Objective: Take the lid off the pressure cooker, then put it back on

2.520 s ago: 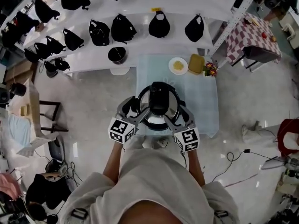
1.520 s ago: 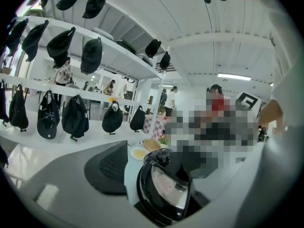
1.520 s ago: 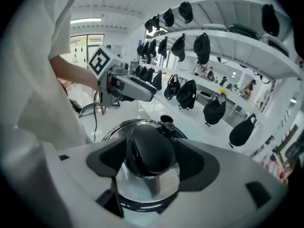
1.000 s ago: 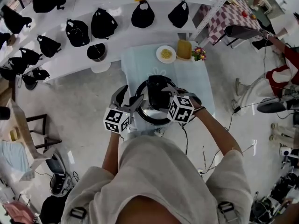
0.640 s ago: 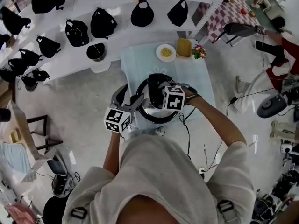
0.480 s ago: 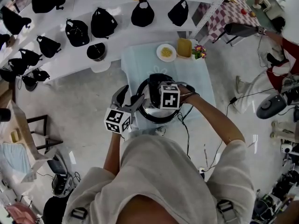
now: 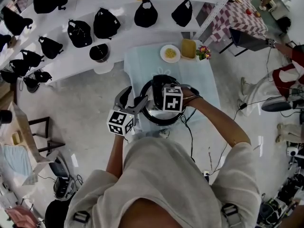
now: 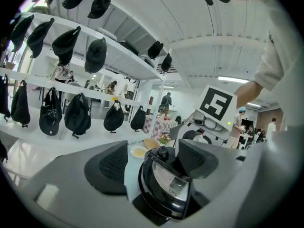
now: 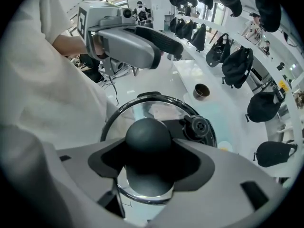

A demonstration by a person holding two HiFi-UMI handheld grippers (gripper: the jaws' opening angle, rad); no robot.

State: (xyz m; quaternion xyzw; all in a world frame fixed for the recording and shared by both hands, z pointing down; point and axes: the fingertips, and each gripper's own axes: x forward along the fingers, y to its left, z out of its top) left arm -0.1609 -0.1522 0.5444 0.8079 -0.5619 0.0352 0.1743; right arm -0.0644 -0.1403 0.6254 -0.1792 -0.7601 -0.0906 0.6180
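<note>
The pressure cooker (image 7: 159, 121) is sitting on the near half of the table (image 7: 202, 87), which is wearing a pale blue cloth, and the glass lid (image 9: 159, 107) is lying closed on top of it.

The right gripper (image 9: 151, 151) is pointing steeply down over the middle of the lid, with its marker cube covering the centre in the head view. Its jaws have just been closing, and the round black knob (image 9: 145, 129) is sitting between them. In the right gripper view both pads are meeting the knob's sides with no gap showing. A small black valve (image 9: 198, 126) is standing on the lid at 2 o'clock from the knob.

The left gripper (image 7: 133, 100) is reaching in almost level at the cooker's 9 o'clock side. Its jaws are standing wide apart with the cooker's black-rimmed side showing between them. A strip of cloth is showing between the cooker and the left pad, so nothing is being squeezed.

At the table's 12 o'clock end, a white plate (image 7: 170, 53), a yellow block (image 7: 188, 48) and a small bunch of flowers (image 7: 204, 54) are lining up side by side, well apart from the cooker.
</note>
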